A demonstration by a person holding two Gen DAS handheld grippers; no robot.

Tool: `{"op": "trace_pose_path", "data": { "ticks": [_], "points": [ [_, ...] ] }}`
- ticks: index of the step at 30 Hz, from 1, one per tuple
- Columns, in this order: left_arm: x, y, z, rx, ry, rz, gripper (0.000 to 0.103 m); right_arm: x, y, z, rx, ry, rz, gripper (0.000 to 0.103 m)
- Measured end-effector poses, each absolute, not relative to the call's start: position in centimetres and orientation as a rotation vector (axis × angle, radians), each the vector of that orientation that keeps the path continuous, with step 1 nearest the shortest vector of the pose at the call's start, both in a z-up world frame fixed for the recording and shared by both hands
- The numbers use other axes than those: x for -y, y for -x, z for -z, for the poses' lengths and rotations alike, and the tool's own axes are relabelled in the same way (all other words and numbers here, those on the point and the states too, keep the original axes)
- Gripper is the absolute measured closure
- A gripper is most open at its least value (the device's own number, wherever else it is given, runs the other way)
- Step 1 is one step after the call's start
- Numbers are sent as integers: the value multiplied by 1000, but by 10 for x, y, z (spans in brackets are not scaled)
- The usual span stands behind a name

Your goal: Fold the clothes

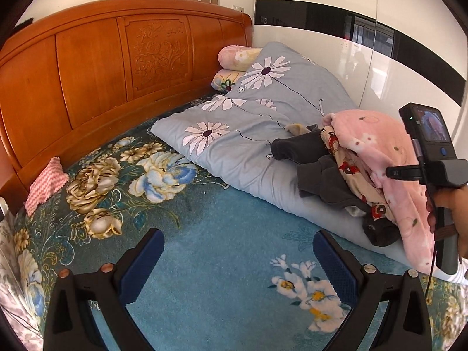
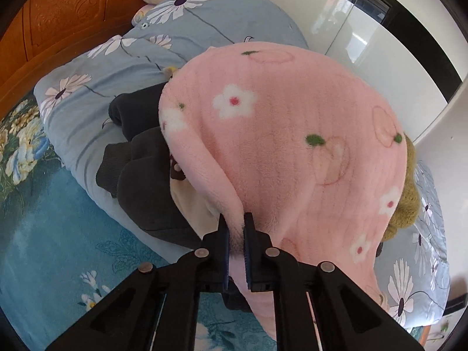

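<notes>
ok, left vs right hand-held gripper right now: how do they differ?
The left hand-held gripper stands wide open; the right hand-held gripper is shut on the pink fleece garment. The left holds nothing and hangs over bare teal floral bedspread; the right is at the clothes pile on the blue-grey daisy quilt, pinching the fleece's edge. Both have black arms with blue finger pads.

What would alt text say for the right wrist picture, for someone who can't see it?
The right tool is shut on the edge of a pink fleece garment with white flowers, topping a clothes pile. Dark grey clothing lies beneath it on a blue-grey daisy quilt, over a teal floral bedspread.
</notes>
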State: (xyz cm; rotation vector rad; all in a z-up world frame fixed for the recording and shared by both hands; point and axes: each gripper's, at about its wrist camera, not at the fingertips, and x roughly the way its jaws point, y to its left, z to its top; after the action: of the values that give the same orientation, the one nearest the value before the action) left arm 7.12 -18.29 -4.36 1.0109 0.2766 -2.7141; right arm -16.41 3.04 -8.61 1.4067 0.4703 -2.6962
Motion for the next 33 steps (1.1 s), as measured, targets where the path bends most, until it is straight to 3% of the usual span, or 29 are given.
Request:
{"op": "trace_pose_path", "data": {
  "ticks": [5, 12, 24, 29, 33],
  "points": [
    [184, -85, 29, -381, -962, 2746, 0, -73, 151, 21, -366, -1242, 2821, 98],
    [168, -111, 6, -431, -904, 2799, 0, -92, 97, -66, -356, -936, 2840, 99],
    [171, -171, -32, -464, -758, 2847, 0, -95, -66, -185, -241, -460, 2682, 99],
    [174, -189, -34, -499, -743, 2866, 0, -135, -151, -217, -186, -320, 2676, 99],
    [171, -195, -28, -519, -782, 2873, 0, -183, -191, -200, -228, -397, 2798, 99]
  ]
}}
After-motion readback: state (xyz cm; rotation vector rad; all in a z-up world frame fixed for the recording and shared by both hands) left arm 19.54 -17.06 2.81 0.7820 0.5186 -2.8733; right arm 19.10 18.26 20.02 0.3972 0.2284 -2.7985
